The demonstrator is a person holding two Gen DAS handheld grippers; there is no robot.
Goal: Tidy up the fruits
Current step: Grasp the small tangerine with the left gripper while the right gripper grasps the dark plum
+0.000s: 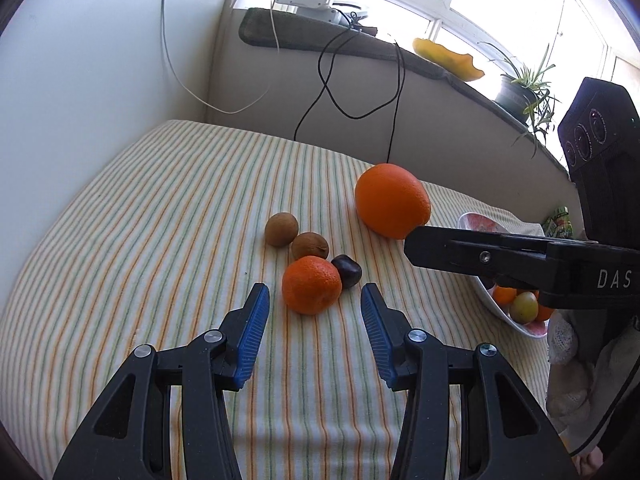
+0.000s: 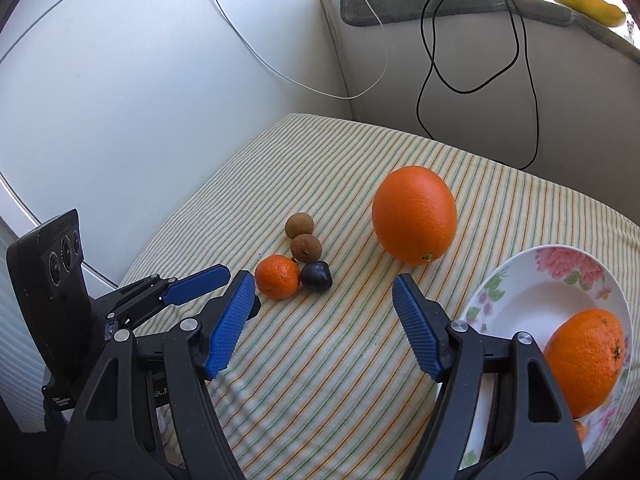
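Fruits [image 1: 311, 290] before empty, parted hand-held gripper [image 1: 315, 298]

Large orange [image 2: 414, 216] far right on striped cloth; mandarin [image 2: 277, 277], dark plum [image 2: 316, 276], two brown fruits [image 2: 305, 249] clustered left, touching.

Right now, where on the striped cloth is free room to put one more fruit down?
Free: the wide cloth left of the two brown fruits, and the strip between the large orange and the flowered plate. Crowded: the cluster around the small orange and the dark fruit.
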